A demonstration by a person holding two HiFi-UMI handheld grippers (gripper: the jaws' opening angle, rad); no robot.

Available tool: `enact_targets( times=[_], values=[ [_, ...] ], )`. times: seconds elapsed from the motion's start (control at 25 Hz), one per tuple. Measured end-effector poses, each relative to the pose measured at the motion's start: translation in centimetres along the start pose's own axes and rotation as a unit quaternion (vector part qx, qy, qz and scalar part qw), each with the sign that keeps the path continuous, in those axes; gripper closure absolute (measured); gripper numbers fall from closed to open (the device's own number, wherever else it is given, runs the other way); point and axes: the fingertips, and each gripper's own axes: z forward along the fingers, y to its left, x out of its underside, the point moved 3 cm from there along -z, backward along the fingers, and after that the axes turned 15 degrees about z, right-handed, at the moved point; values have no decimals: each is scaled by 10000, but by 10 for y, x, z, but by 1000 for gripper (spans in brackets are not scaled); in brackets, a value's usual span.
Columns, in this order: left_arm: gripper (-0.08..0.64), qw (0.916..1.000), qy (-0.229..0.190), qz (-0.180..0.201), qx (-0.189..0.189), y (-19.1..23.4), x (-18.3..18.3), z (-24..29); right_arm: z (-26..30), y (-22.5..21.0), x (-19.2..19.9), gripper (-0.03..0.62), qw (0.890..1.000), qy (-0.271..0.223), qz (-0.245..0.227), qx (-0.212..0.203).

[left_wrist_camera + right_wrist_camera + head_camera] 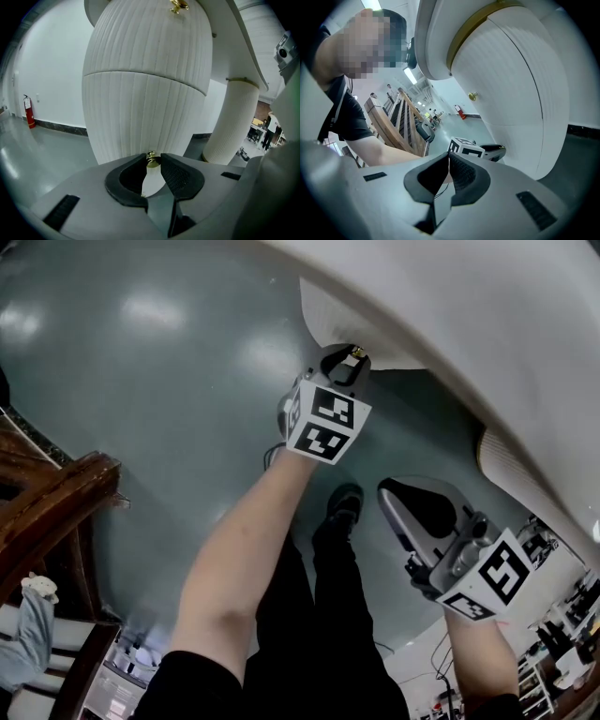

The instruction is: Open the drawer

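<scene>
A white ribbed, rounded cabinet (145, 93) fills the left gripper view, a seam dividing its drawer fronts. The lower drawer's small brass knob (151, 158) sits between the tips of my left gripper (152, 159), and both pads touch it. A second brass knob (178, 5) shows on the drawer above. In the head view the left gripper (352, 357) reaches under the cabinet's curved edge (450, 324). My right gripper (398, 498) hangs apart over the floor. Its jaws meet at the tips (448, 157) with nothing between them. The right gripper view also shows the left gripper (492, 151) below the upper knob (473, 96).
A glossy grey floor (141, 352) lies below. Dark wooden furniture (56, 512) stands at the left. A white ribbed column (232, 122) rises right of the cabinet. A red fire extinguisher (29, 112) stands by the far wall. The person's shoe (342, 507) is under the grippers.
</scene>
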Motion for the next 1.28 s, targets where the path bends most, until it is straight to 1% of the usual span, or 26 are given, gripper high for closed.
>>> enact_targets(
  times=[0.2,0.36,0.56,0.84,1.08,1.28],
  values=[
    [457,10000,-47,20,45,-8,-3,-8,-4,2,-4,575,10000,-19,-1,-2],
    [457,10000,-15,12,86,-11,12,-24,2,7,0,575,10000,1,-11,-44],
    [457,9999,56,-1,157,-26,26,-52,-1,8,1,575,10000,72,-16,-62],
    [456,9988,357,-204,252,-41,52,-83,11,26,0,575,9997,105,-15,-238],
    [456,9959,716,-339,439,-54,71,-107,22,45,-4,575,9994,134,-86,-316],
    [456,9944,828,-356,553,-60,82,-120,29,52,3,575,9994,155,-29,-304]
  ],
)
